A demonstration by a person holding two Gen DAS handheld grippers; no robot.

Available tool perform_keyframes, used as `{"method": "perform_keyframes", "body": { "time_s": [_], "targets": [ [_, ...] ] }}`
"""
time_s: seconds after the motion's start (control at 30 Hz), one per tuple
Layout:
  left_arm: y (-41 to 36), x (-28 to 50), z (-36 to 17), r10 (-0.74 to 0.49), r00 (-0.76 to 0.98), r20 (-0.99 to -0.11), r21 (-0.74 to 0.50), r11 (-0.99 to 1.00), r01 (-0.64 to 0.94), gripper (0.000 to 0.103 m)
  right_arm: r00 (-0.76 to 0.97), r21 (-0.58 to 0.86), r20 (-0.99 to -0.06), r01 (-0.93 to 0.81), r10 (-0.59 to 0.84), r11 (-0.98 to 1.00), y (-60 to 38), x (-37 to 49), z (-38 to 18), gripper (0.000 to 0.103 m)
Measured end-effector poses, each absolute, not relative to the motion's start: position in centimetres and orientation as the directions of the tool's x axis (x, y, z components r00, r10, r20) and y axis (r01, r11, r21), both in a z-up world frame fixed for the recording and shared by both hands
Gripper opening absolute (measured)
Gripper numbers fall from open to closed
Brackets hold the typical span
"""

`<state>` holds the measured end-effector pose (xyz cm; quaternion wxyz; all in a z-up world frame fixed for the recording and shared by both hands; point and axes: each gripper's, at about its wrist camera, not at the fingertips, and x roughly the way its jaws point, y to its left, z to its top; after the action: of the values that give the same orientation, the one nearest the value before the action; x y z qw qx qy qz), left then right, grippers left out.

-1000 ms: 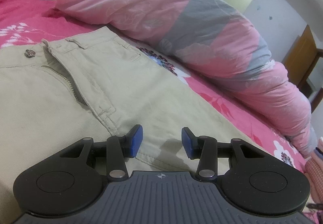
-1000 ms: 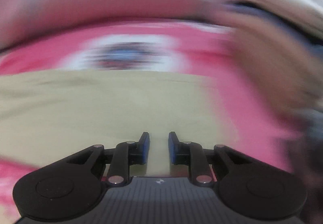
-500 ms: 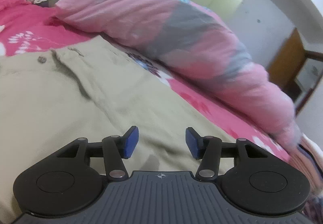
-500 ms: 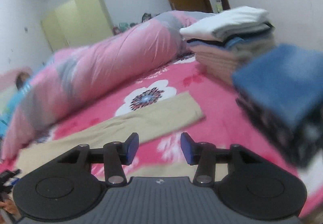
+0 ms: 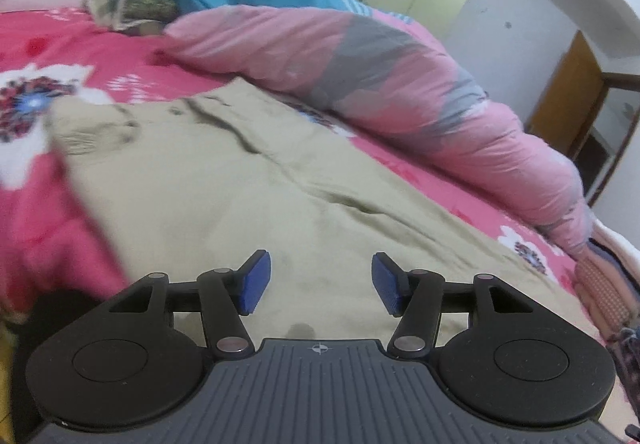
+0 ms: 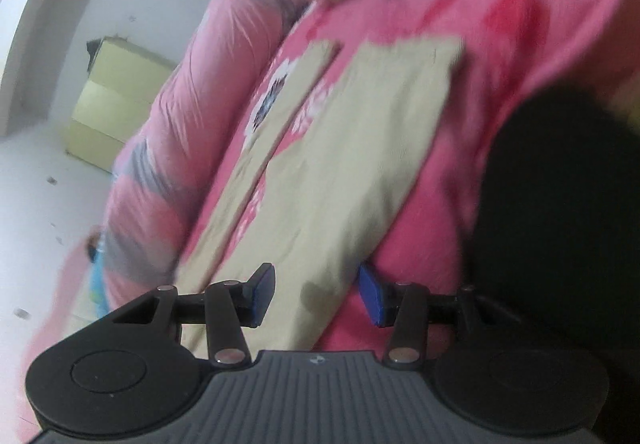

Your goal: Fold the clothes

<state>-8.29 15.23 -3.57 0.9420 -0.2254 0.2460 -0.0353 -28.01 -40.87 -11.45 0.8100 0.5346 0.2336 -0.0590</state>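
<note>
Though spread flat on the bed (image 5: 44, 240), not yet folded: trousers (image 5: 248, 180), lying lengthwise near the near edge, waist toward the head end, legs parted in a narrow V toward the foot end (image 6: 352, 148).

Step in hand, by judgement: reaching for a hold before the first fold, leg onto leg. Next move, as judged: lower both tongs to the near side seam, pinch the cloth only and not the sheet beneath, then lift and carry the near leg over onto the far one, hands in step to keep the edge straight.

Left gripper (image 5: 318, 282): above the seat and thigh, pads apart, having just been opening, nothing between them.

Right gripper (image 6: 316, 294): rolled to one side, over the near leg by its outer edge, hem well ahead. Pads likewise apart, having just been opening, empty. Too blurred to tell any touch on the cloth.

Beyond the trousers, along the far side of the bed: quilt (image 5: 360, 60). At the foot end: folded clothes (image 5: 604, 284).
</note>
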Motion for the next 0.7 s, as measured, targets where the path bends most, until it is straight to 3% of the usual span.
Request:
{"method": "perform_keyframes", "body": {
  "time_s": [0.27,0.57,0.7],
  "targets": [
    [19.3,-10.8,-4.0,-0.085,0.870,-0.485,-0.452,0.877,-0.166,0.056,0.846,0.926,-0.376,0.331,0.377,0.181,-38.4,-26.7,-15.9,0.049],
    [22.2,-10.9,-4.6,-0.056,0.867,-0.495,-0.512,0.825,-0.238,0.056,0.928,0.940,-0.312,0.270,0.204,0.210,-41.0,-25.8,-14.1,0.048],
    [23.5,-10.6,-5.4,-0.058,0.860,-0.507,-0.561,0.780,-0.279,0.056,0.926,0.947,-0.295,0.252,0.235,0.198,-39.8,-25.4,-14.9,0.048]
  ]
}}
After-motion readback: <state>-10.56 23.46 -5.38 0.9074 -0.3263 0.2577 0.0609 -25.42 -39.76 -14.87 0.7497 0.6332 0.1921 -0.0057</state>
